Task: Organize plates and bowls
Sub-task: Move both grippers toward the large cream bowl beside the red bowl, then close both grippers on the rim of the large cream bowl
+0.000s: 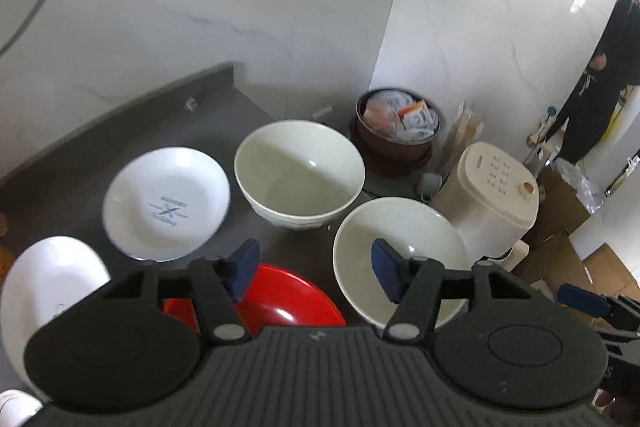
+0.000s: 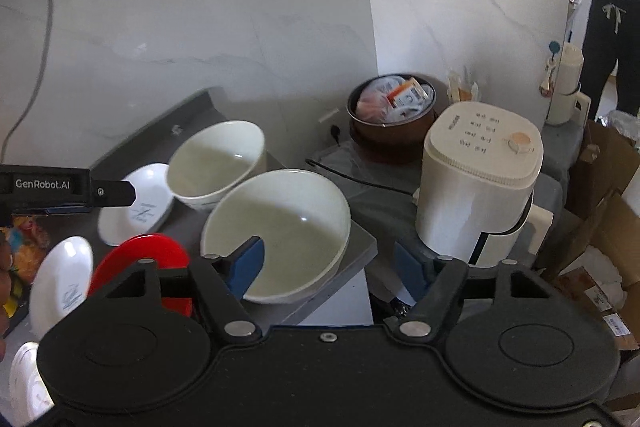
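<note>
Plates and bowls lie unsorted on the grey desk [image 1: 168, 115]; nothing is stacked yet, so you appear to be at the first pick.

From the left in the left wrist view: a white plate [image 1: 52, 287] at the near edge, a white plate with a blue mark [image 1: 166, 203] behind it, a red dish [image 1: 280, 299] close under the left gripper [image 1: 314, 269], a cream bowl [image 1: 300, 173] toward the wall, and a second cream bowl [image 1: 396, 251] at the right.

Both pairs of fingers stand apart and hold nothing. The left gripper hovers above the gap between the red dish and the second cream bowl. The right gripper [image 2: 328, 265] hovers over the second cream bowl's rim, one finger over the inside and the other past the outside.

Next move, as judged: lower the right gripper's fingers astride that rim, close, then nest this bowl into the other cream bowl. Keep the grip level; a glazed rim may slip.

Obstructions on the right: a white appliance [image 2: 480, 183] stands just beside the second cream bowl, with its black cord [image 2: 360, 179] trailing behind the bowl. A brown pot [image 2: 390, 131] filled with packets sits in the corner. This bowl lies near the desk's corner edge, so avoid pushing it outward. A person in dark clothes [image 2: 612, 11] stands well apart at the far right.
</note>
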Action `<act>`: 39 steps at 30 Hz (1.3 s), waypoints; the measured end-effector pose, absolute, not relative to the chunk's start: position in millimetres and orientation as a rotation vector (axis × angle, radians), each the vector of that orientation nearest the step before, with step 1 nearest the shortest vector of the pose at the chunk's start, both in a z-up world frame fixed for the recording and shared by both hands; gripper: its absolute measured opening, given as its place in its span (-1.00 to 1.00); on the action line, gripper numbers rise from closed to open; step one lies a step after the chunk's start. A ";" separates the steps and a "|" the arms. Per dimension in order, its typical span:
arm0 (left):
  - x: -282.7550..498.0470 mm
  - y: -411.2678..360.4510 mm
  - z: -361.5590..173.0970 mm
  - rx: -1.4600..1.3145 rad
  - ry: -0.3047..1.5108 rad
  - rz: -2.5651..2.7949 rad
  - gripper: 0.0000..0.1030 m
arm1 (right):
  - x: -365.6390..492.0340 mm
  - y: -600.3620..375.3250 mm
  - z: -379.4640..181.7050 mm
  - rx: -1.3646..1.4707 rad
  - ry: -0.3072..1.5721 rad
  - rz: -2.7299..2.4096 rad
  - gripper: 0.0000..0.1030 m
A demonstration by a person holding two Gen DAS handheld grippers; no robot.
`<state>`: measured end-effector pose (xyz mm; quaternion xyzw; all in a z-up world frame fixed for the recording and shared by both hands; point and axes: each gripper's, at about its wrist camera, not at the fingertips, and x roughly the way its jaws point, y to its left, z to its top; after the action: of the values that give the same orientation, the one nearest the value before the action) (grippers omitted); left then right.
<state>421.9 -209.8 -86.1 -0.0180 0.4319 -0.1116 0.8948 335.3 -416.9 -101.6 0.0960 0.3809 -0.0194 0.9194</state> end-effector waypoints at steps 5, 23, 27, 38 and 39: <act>454.7 -217.3 -116.0 -0.029 0.970 -0.257 -0.02 | 362.2 -421.6 -120.6 0.234 0.839 -0.066 0.20; 514.9 -247.3 -180.0 0.033 1.157 -0.344 -0.43 | 411.7 -413.9 -167.4 0.284 0.972 -0.087 -0.23; 519.2 -249.3 -188.4 0.028 1.183 -0.365 -0.69 | 414.8 -411.6 -175.1 0.293 1.005 -0.106 -0.46; 523.8 -247.7 -193.3 0.034 1.197 -0.406 -0.94 | 412.5 -405.9 -171.4 0.240 0.977 -0.108 -0.73; 522.5 -247.3 -189.9 0.032 1.190 -0.410 -0.94 | 410.7 -406.2 -168.7 0.237 0.967 -0.107 -0.73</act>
<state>522.5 -247.3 -189.9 0.0150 0.5565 -0.1917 0.8083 410.7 -406.2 -168.7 0.1138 0.4634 -0.0514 0.8773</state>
